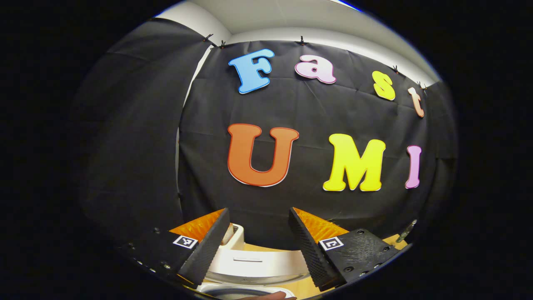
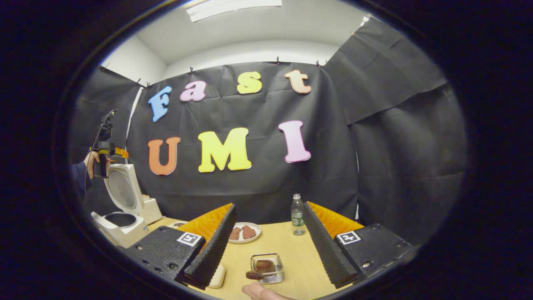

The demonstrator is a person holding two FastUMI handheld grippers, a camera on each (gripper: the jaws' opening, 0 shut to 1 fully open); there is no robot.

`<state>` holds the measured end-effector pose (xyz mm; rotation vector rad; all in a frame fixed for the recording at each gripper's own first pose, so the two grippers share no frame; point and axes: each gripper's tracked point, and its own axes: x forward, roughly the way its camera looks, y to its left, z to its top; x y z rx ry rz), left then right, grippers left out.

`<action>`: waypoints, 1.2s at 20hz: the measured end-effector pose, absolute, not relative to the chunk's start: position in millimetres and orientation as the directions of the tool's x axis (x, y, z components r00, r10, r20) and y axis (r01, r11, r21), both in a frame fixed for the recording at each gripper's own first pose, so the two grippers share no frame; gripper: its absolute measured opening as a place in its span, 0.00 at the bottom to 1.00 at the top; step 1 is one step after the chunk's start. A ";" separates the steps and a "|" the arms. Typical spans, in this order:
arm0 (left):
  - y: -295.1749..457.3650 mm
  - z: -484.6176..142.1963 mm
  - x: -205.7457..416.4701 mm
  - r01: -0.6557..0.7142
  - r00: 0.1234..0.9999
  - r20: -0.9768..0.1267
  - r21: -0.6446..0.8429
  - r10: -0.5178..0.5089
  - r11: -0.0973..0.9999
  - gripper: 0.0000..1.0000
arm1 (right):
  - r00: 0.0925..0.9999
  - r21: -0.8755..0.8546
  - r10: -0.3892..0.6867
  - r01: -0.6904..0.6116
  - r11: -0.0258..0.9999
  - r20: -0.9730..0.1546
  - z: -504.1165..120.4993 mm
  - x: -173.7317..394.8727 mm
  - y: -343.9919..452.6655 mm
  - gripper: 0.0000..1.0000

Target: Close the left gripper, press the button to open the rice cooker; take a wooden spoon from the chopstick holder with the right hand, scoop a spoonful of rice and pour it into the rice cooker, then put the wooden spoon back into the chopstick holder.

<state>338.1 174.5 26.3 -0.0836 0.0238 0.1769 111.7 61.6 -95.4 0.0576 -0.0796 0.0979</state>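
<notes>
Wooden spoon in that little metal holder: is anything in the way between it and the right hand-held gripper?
Nothing visible blocks it. The wooden spoon lies in the chopstick holder straight ahead of the open right hand-held gripper; bottle and plate stand beyond; only a person's finger lies nearer.

On the desk [image 2: 287, 246] ahead of me: a clear plastic bottle [image 2: 297, 214] stands upright; a white plate [image 2: 244, 232] holding brown pieces lies to its left, apart.

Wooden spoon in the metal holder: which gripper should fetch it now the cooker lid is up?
Right. The right gripper is open with the chopstick holder and wooden spoon just ahead; the left gripper hangs over the rice cooker.
</notes>
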 end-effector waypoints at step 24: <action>134.5 -84.0 180.7 -0.186 0.955 -0.234 0.000 0.181 0.983 0.94 | 0.980 -0.020 0.138 -0.137 0.990 0.141 -48.5 -60.5 96.4 1.00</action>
